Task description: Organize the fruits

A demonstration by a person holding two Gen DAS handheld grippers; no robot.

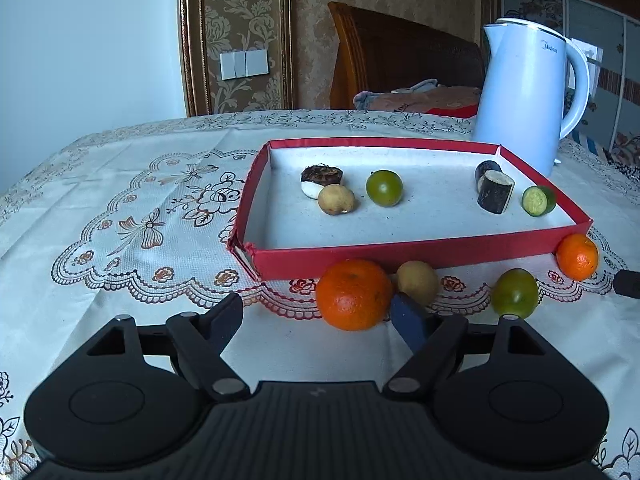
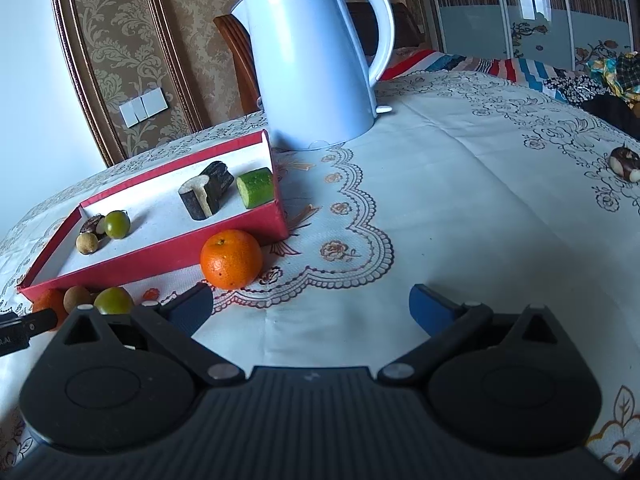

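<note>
Tablecloth: two oranges, two green fruits, one kettle.

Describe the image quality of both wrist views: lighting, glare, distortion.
Left wrist view: soft, bluish daylight, faint shadows under the large orange; fisheye bends the red tray. Right wrist view: same cool light, sheen on the kettle, strongly curved wall trim, whole scene tilted.

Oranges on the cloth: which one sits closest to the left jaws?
The larger orange, just ahead of the left gripper; the smaller orange lies off by the tray's right corner.
</note>
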